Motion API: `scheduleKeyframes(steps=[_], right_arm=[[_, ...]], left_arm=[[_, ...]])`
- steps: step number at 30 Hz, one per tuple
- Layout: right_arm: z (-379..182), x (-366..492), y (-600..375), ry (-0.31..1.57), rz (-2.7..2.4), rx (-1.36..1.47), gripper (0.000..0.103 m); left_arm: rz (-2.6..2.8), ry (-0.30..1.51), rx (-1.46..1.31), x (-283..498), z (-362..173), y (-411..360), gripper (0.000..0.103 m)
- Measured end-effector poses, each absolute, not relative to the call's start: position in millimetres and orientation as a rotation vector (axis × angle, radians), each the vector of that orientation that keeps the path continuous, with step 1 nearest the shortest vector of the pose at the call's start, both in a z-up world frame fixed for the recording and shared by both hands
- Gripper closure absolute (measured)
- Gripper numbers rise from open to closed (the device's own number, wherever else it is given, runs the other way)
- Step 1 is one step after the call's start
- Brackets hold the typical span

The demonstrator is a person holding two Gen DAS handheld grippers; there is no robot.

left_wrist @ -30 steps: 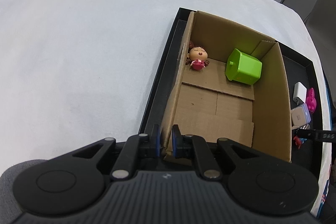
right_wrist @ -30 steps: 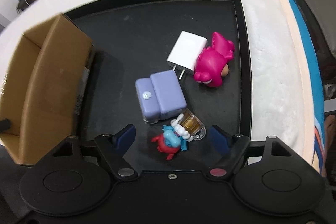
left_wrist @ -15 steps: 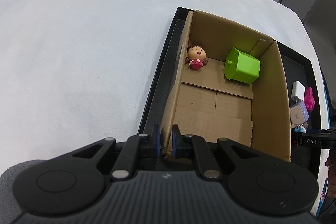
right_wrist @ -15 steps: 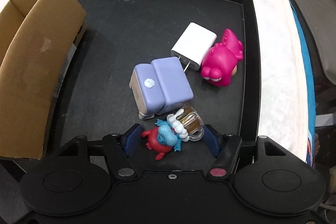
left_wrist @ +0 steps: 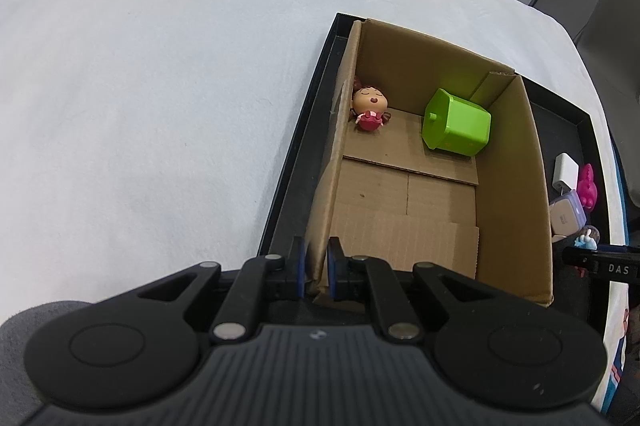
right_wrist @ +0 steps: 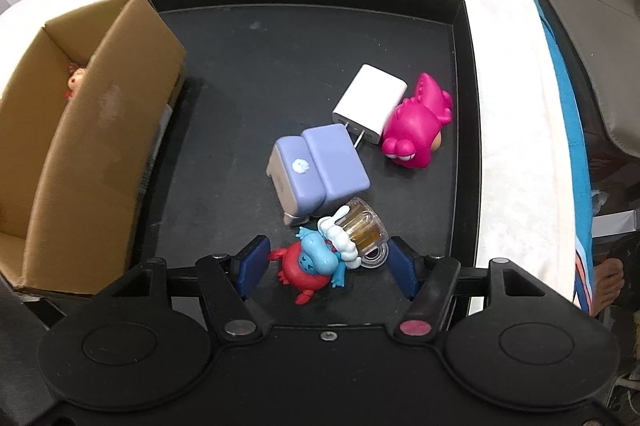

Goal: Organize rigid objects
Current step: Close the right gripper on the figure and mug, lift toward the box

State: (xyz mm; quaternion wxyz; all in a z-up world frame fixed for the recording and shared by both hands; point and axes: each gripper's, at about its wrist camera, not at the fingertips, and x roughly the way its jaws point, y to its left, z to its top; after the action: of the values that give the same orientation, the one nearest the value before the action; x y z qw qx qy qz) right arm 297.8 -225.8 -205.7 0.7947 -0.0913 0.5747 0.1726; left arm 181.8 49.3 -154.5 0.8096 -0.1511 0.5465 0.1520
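My left gripper (left_wrist: 317, 271) is shut on the near left wall of the cardboard box (left_wrist: 334, 162), which stands in the black tray (left_wrist: 298, 146). In the box lie a small doll (left_wrist: 370, 106) and a green cube-shaped toy (left_wrist: 456, 124). My right gripper (right_wrist: 326, 264) is open, its jaws on either side of a red and blue figure holding a beer mug (right_wrist: 328, 254) on the tray floor (right_wrist: 280, 66). Beyond it lie a purple case (right_wrist: 320, 174), a white charger (right_wrist: 370, 104) and a pink dinosaur toy (right_wrist: 416, 128).
The tray sits on a table with a white cloth (left_wrist: 140, 86). The box (right_wrist: 80, 146) takes up the tray's left part. The tray's right rim (right_wrist: 466, 106) is close to the toys. My right gripper's tip also shows in the left wrist view (left_wrist: 600, 260).
My right gripper has moved forward and down, and its jaws now flank the red and blue figure. The left gripper stays shut on the box wall.
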Motion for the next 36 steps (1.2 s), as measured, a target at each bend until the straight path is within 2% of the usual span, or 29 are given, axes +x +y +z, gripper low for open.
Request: scheduleKeyframes(steps=[24,36], right_arm=[[-131.2,273.7,-226.4,1.070,0.447,-0.051,0.040],[-116.9,273.7,-214.1,1.005,0.519,0.074,0.040]], left_arm=[[0.308,1.148,-0.308,178.4,-149.4,48.3,0.093],[0.302,1.141,-0.314,176.2,-152.1,51.2,0.094]])
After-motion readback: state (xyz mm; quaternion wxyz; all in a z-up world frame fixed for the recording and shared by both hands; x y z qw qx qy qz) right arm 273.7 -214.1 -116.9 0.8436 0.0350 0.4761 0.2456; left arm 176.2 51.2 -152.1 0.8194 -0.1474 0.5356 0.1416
